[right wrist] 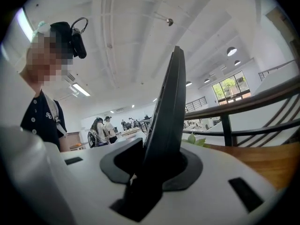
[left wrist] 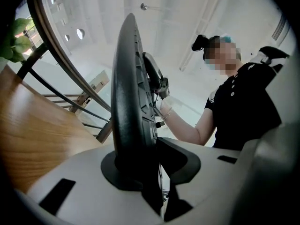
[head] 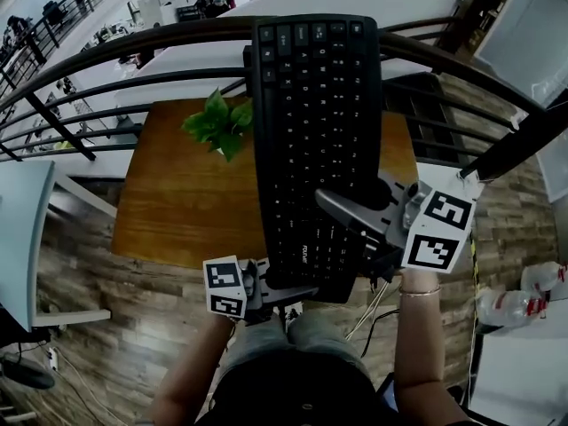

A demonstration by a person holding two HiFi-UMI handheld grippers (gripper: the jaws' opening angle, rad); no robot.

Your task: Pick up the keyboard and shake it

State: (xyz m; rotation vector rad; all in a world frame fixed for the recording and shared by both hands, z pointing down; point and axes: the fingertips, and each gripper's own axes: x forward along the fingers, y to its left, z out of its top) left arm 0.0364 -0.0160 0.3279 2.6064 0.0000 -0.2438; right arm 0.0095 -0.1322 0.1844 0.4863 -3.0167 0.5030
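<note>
One keyboard (head: 315, 140) up over one table (head: 177, 202) — left tool (head: 286, 287) and right tool (head: 359, 238), both clenched on it.

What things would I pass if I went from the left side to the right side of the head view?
white desk → plant → keyboard → plastic bottles
</note>
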